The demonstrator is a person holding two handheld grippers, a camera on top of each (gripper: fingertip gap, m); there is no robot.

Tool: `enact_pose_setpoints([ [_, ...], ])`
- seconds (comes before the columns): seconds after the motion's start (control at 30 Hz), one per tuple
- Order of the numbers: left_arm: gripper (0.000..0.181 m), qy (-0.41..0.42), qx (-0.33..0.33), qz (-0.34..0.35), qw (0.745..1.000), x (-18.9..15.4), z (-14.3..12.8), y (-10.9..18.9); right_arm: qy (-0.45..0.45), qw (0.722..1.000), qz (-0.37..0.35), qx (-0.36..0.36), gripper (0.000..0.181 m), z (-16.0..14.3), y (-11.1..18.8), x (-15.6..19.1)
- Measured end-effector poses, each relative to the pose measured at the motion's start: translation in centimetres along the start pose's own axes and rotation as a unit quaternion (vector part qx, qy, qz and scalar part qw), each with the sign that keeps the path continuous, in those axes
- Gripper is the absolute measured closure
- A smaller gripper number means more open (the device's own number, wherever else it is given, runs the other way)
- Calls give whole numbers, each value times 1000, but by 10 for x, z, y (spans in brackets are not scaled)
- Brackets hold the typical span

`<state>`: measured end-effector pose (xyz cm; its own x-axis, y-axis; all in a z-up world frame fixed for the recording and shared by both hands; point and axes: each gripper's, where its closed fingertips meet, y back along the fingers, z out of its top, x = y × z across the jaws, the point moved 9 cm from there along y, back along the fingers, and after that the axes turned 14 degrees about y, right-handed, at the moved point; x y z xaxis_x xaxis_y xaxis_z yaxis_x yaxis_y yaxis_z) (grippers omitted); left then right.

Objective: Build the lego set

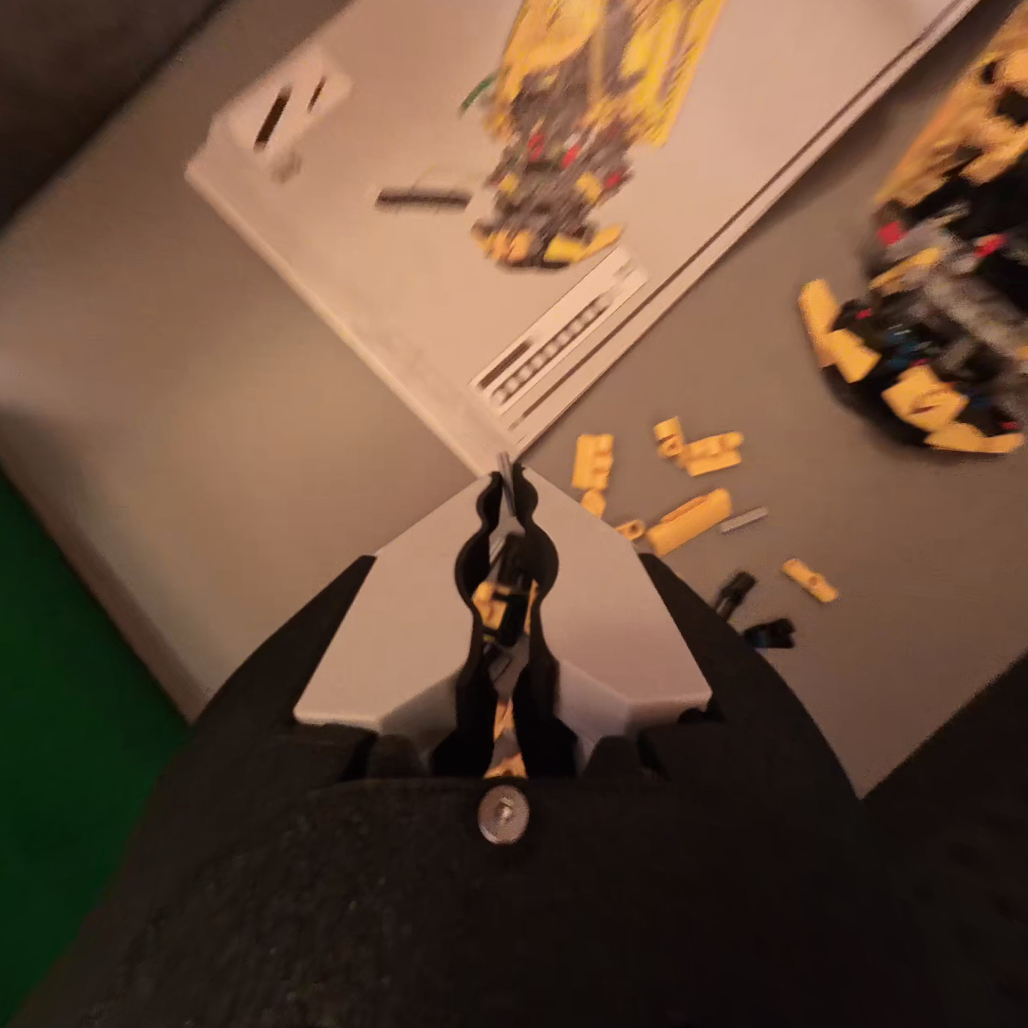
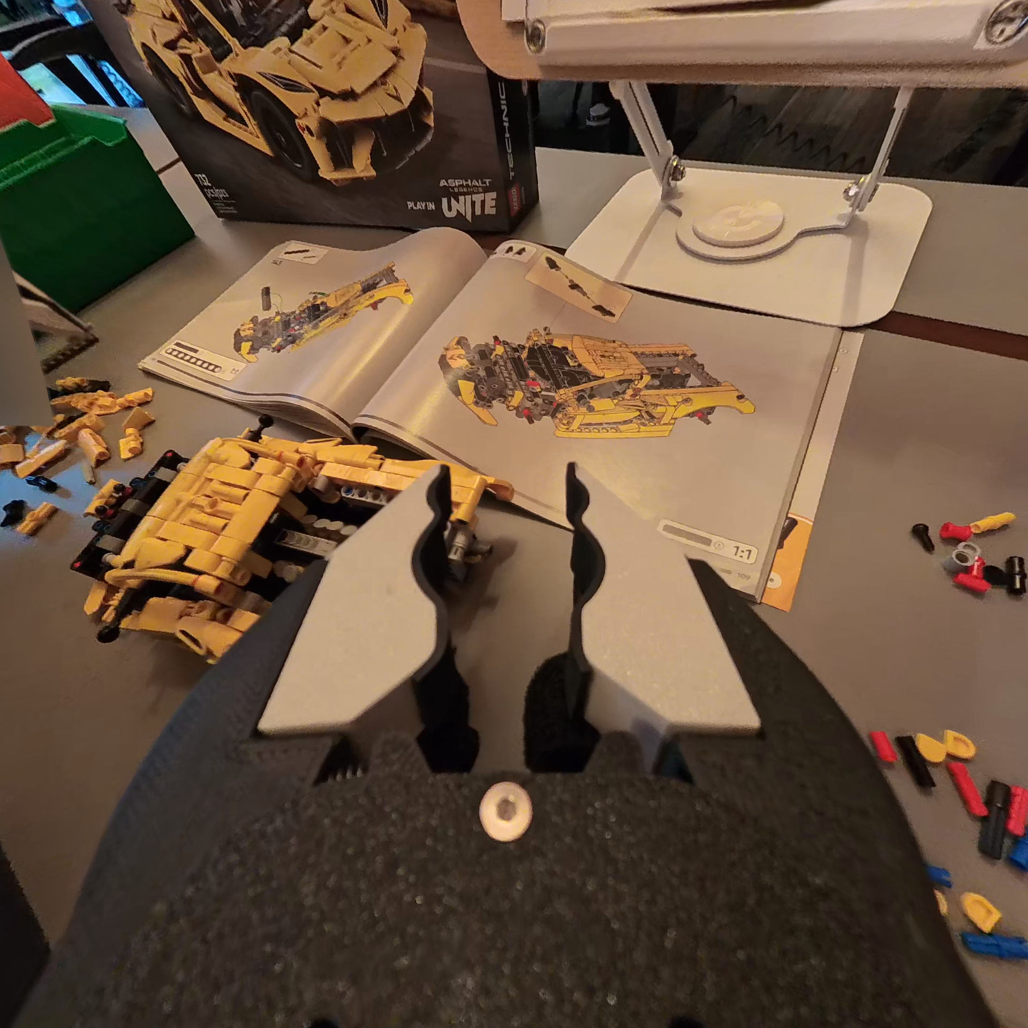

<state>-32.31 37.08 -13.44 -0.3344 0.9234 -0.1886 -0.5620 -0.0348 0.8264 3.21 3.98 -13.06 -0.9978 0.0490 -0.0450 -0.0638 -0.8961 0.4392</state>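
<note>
My left gripper (image 1: 507,478) is shut on a thin grey axle piece (image 1: 505,466) that sticks out past its tips, held above the table near the corner of the open instruction booklet (image 1: 423,233). The view is motion-blurred. The partly built yellow and black car model (image 1: 945,311) lies at the right; in the right wrist view it (image 2: 222,534) lies left of my fingers. My right gripper (image 2: 506,489) is open and empty, hovering above the table between the model and the booklet (image 2: 556,389).
Loose yellow and black pieces (image 1: 690,500) lie beside the left gripper. Red, black, blue and yellow pieces (image 2: 979,556) are scattered at the right. The set's box (image 2: 345,111), a green bin (image 2: 83,200) and a white lamp stand base (image 2: 745,245) stand behind. My right fingertips sit around 40 cm from my left ones. From my right tips it is roughly 30 cm to the white lamp stand base (image 2: 745,245); from my left, 50 cm.
</note>
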Motion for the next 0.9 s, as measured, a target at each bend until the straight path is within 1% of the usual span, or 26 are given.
enact_pose_setpoints([
  [0.1,177,-50,-14,-54,997,-24,25,2,-2,1000,10,-15,142,6,3,4],
  [0.17,178,-68,-23,-93,993,-39,41,2,7,1000,7,-15,144,7,5,6],
  [0.27,178,-88,-16,-158,983,-70,68,2,10,1000,5,-14,144,7,6,6],
  [0.4,178,-165,7,-190,968,-122,113,0,5,1000,24,-11,143,11,19,16],
  [0.47,178,-213,22,-202,956,-153,136,-9,-3,998,61,-18,144,13,31,29],
  [0.5,178,-233,30,-204,950,-168,148,-18,-15,996,81,-22,144,11,38,36],
  [0.57,178,-269,46,-218,937,-198,174,-42,-39,994,91,-41,146,2,48,46],
  [0.63,178,-294,67,-241,922,-230,199,-73,-61,992,95,-60,145,-9,51,54],
  [0.7,178,-309,106,-266,907,-264,219,-109,-72,990,94,-79,145,-16,51,60],
  [0.77,178,-347,151,-263,887,-295,232,-148,-86,986,110,-87,144,-17,53,65],
  [0.83,177,-391,172,-264,865,-321,237,-182,-87,982,125,-113,144,-13,58,69],
  [0.9,177,-395,210,-255,857,-341,240,-209,-73,984,112,-116,145,-18,58,70],
])
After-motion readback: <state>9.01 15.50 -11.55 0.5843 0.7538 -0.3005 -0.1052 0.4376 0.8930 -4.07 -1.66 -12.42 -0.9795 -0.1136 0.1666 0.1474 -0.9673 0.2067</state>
